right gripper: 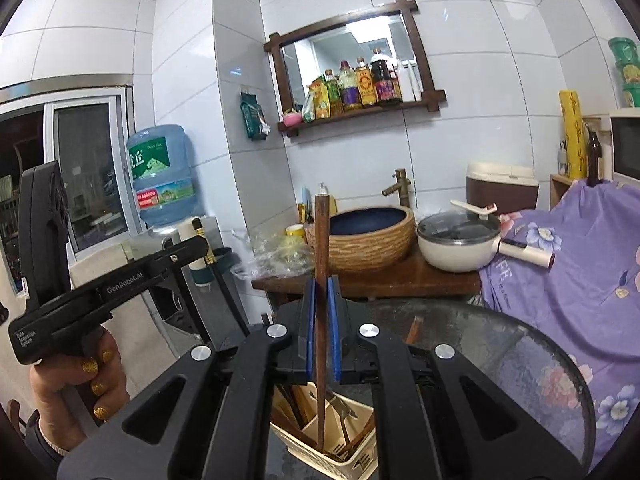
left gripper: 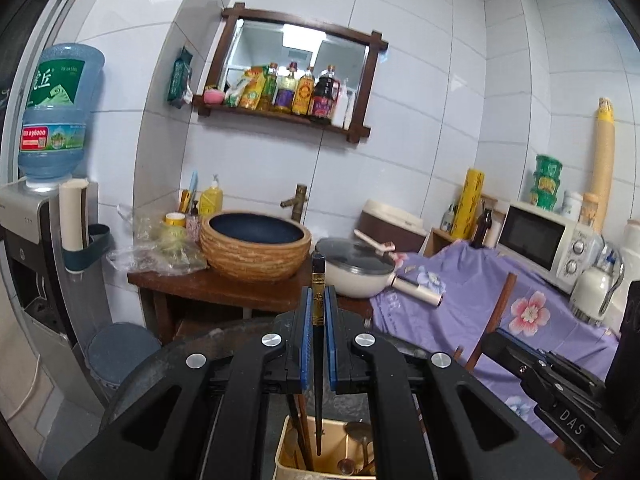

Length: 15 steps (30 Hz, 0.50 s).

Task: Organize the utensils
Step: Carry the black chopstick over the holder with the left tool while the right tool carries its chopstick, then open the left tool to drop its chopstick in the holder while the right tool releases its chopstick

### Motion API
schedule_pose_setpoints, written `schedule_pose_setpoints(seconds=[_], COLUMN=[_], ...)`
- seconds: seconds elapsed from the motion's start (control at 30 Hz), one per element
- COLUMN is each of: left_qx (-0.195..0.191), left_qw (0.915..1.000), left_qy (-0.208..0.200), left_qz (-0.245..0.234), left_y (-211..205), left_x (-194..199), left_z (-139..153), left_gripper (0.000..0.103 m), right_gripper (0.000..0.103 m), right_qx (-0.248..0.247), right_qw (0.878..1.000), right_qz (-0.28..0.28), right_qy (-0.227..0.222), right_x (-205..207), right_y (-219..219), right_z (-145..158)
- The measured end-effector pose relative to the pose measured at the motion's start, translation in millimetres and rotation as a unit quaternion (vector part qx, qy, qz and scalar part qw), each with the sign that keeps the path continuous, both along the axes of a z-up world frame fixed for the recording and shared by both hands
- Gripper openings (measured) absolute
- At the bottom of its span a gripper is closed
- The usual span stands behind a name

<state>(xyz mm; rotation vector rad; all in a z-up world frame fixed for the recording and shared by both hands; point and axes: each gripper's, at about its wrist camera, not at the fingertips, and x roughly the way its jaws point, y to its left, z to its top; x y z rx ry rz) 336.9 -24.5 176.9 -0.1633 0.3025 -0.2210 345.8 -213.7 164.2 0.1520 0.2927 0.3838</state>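
**Chopsticks clamped above the caddy**

Grippers are both clenched on utensils. The left gripper (left gripper: 319, 300) pinches a black chopstick (left gripper: 318, 360) with a gold band, upright between its blue pads, its lower tip hanging inside the cream utensil caddy (left gripper: 286, 452), which also holds spoons and more sticks. The right gripper (right gripper: 322, 300) grasps a brown wooden chopstick (right gripper: 321, 320), also upright, its tip down in a compartment of the same caddy (right gripper: 360, 466) beside a fork.

The caddy sits on a round glass table (right gripper: 520, 360) whose curved rim runs close behind both grippers. Beyond the rim stands a wooden counter (right gripper: 380, 280) carrying a basin (right gripper: 372, 240) and a lidded pot (right gripper: 456, 248); purple floral cloth (right gripper: 580, 280) crowds the right side. Open air remains above the caddy and toward the tiled wall.

In the right wrist view the left device reads "GenRobot.AI", held by a hand (right gripper: 76, 392) with gold nails. In the left wrist view the other device shows "DAS". The water jug (left gripper: 56, 116) carries a green label with Chinese characters, too blurred to read fully.
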Motion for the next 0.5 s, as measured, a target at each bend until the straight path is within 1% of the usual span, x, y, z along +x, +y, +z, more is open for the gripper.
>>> schedule_pose_setpoints(seconds=[0.17, 0.4, 0.5], left_qx=[0.019, 0.033, 0.033], left_qw=[0.9992, 0.997, 0.9959], left_qy=[0.034, 0.068, 0.081], left_qz=[-0.011, -0.017, -0.018], left_y=[-6.7, -8.7, -8.1], left_x=[6.0, 12.4, 15.1], left_z=[-36.5, -72.3, -83.6], left_gripper=[0.006, 0.006, 0.006], right_gripper=[0.007, 0.007, 0.007], right_qx=[-0.013, -0.028, -0.036], right_qw=[1.0, 0.999, 0.998], right_qz=[0.002, -0.001, 0.0], right_qy=[0.018, 0.04, 0.045], right_x=[1.8, 6.8, 7.8], right_y=[8.3, 16.1, 18.5], right_z=[-26.8, -54.7, -66.1])
